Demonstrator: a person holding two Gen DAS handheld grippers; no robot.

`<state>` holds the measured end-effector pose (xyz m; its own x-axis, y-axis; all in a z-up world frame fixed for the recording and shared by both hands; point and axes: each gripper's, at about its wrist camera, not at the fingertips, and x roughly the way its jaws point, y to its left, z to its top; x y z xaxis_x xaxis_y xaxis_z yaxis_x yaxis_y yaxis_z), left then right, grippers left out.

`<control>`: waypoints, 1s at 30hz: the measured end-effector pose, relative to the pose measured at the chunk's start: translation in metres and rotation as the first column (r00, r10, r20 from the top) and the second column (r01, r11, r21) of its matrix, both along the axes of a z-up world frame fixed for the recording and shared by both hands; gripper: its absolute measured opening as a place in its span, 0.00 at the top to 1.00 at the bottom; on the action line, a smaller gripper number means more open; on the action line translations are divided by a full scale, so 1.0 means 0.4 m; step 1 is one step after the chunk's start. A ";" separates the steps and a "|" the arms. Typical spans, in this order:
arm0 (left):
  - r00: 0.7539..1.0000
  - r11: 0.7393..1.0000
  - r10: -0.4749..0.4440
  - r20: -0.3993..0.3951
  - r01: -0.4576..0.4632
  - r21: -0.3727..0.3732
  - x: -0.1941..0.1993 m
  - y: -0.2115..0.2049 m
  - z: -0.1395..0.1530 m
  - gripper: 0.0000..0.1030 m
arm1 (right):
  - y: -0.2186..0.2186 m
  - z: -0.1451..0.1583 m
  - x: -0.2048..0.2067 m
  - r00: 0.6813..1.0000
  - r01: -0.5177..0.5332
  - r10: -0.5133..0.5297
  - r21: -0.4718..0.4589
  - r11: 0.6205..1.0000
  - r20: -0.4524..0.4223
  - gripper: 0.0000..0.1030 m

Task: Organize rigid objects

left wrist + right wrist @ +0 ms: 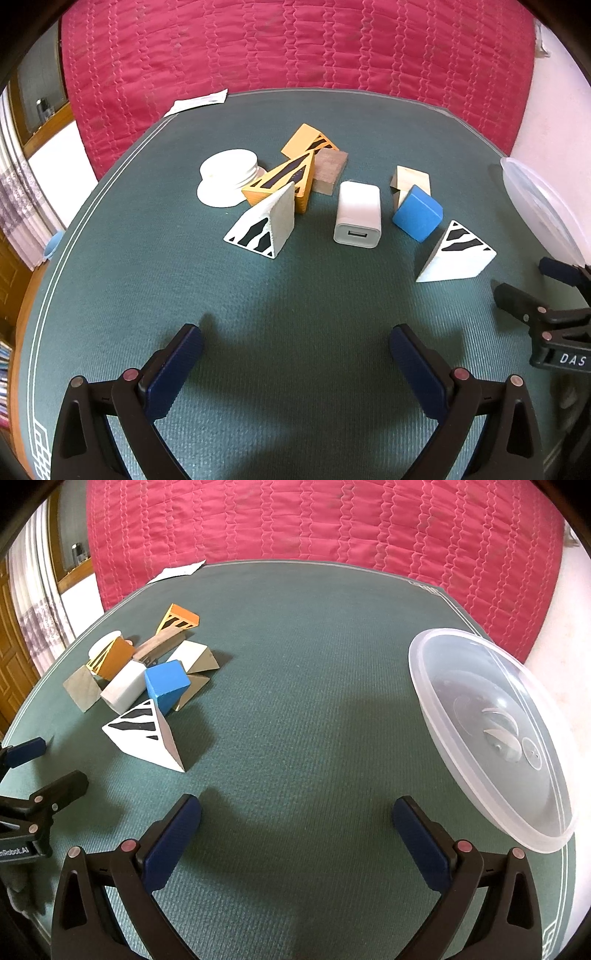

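While both pairs of jaws stand wide apart and hold nothing, the left gripper (295, 365) hovers low in its frame over the green table (295, 295), and the right gripper (295, 842) does the same in its own view. At the centre of the left view lie a white charger (357, 214), a blue block (418, 213), a white striped wedge (264, 225), orange wedges (286, 181) and a white disc (225, 177), closely clustered. A second white wedge (456, 254) sits lower right. A clear plastic lid (495, 731) fills the right of the right view.
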<state>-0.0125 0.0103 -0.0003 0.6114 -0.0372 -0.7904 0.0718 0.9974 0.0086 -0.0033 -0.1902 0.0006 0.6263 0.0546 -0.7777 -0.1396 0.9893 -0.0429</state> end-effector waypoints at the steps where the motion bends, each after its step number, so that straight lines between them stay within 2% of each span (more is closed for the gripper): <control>1: 1.000 1.000 -0.009 -0.003 0.009 -0.001 0.000 0.001 0.001 0.00 | 0.000 0.000 -0.001 1.000 -0.001 0.001 0.001 1.000 0.000 0.00; 5: 0.999 0.999 -0.040 -0.011 0.040 -0.012 -0.001 0.013 0.004 0.00 | 0.000 0.001 0.001 1.000 -0.002 0.002 0.002 1.000 -0.001 0.00; 8: 1.000 0.998 0.001 -0.006 -0.001 -0.060 0.004 0.054 0.011 0.00 | 0.001 0.001 0.000 1.000 -0.002 0.002 0.002 1.000 -0.001 0.00; 13: 0.997 0.994 0.080 -0.006 -0.081 -0.068 0.014 0.107 0.015 0.00 | 0.007 0.001 0.000 1.000 -0.005 0.005 0.001 1.000 0.000 0.00; 21: 0.992 0.992 0.128 -0.017 -0.129 -0.011 0.057 0.102 0.015 0.01 | 0.006 0.001 0.000 1.000 -0.005 0.005 0.001 1.000 0.000 0.00; 24: 0.988 0.988 0.152 -0.033 -0.153 -0.027 0.078 0.098 0.017 0.01 | 0.006 0.001 0.000 1.000 -0.005 0.005 0.002 1.000 0.000 0.00; 30: 0.984 0.984 0.181 0.006 -0.181 -0.002 0.109 0.068 0.035 0.01 | 0.006 0.001 0.000 1.000 -0.005 0.005 0.002 1.000 0.000 0.00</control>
